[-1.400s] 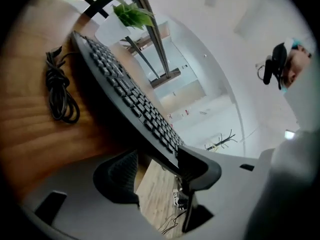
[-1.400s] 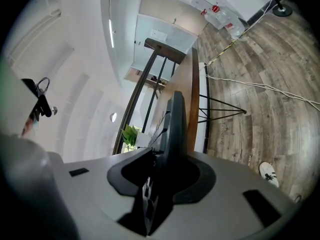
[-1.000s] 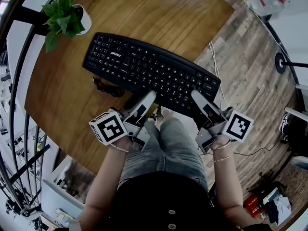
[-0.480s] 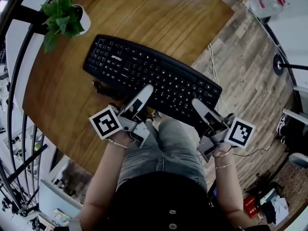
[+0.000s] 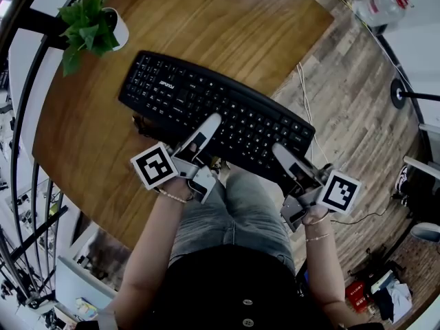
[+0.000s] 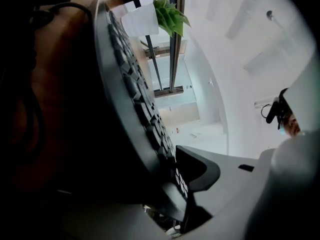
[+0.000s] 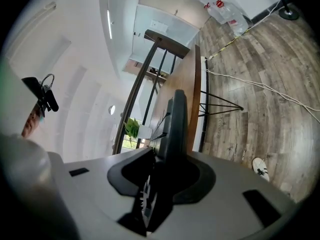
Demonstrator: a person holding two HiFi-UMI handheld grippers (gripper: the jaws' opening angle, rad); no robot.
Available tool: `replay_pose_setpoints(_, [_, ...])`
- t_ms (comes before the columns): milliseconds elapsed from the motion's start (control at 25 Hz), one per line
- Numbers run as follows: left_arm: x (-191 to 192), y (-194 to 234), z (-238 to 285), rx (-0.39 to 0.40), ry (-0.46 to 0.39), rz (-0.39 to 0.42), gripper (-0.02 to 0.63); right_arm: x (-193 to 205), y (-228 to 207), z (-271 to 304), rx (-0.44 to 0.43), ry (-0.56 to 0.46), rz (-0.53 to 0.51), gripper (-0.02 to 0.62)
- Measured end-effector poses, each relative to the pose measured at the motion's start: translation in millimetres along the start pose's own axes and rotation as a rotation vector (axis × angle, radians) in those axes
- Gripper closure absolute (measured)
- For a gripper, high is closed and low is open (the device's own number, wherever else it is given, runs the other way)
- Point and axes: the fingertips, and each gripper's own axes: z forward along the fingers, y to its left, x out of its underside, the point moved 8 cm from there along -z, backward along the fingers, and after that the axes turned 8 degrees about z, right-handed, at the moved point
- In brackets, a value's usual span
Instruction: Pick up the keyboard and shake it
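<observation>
Keyboard: black, near edge raised off the table, right end past the table's edge. Left gripper: jaws clamped on the keyboard's near edge. Right gripper: jaws clamped on its near right corner.

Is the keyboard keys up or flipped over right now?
Keys up. On the keyboard, the key rows face the head camera; the left gripper and right gripper clamp its near edge.
</observation>
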Motion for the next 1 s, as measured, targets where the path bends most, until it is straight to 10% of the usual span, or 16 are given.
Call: replay_pose_setpoints(1000, [-26,-41,-4,0.116,-0.106,0.177,0.472,-9,27,2,-0.133,-0.148,-0.172,0.453])
